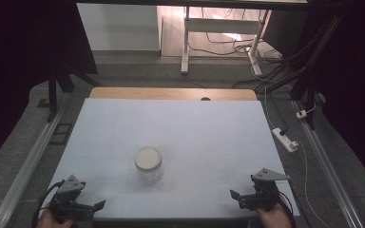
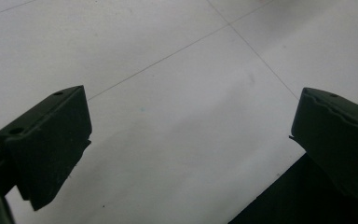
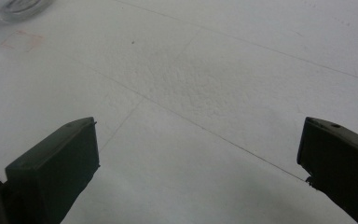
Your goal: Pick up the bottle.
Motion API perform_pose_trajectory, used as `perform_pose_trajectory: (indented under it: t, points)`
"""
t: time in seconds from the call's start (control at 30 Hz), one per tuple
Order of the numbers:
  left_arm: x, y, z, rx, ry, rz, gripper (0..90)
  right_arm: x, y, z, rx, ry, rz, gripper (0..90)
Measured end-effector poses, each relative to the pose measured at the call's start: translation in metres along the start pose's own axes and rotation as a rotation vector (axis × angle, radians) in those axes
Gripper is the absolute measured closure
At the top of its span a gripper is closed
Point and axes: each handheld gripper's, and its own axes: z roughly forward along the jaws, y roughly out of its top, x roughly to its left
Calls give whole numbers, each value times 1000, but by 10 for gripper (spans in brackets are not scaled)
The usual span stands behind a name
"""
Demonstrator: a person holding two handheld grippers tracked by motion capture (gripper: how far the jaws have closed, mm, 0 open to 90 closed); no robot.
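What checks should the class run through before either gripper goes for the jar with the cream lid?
1. Jar stands upright on the white table: ok.
2. Lid sits on top of the jar: ok. Whether it is screwed tight: cannot tell.
3. Left gripper open, nothing between its jaws: ok.
4. Right gripper open, nothing between its jaws: ok.
5. Path from each gripper to the jar free of other things: ok.
6. Jar contents: cannot tell; the glass looks see-through, but detail is too faint.
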Motion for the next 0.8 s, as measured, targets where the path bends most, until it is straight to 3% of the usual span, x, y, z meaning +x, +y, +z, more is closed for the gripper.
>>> perform_pose_trajectory:
  t: [0.53, 0.8]
  points:
    - [1, 1, -1, -8, -31, -8, 0, -3, -1, 0, -5, 21, 23, 0]
    - [-3, 5, -1, -21, -11, 36, 0, -4, -1, 0, 1, 31, 23, 0]
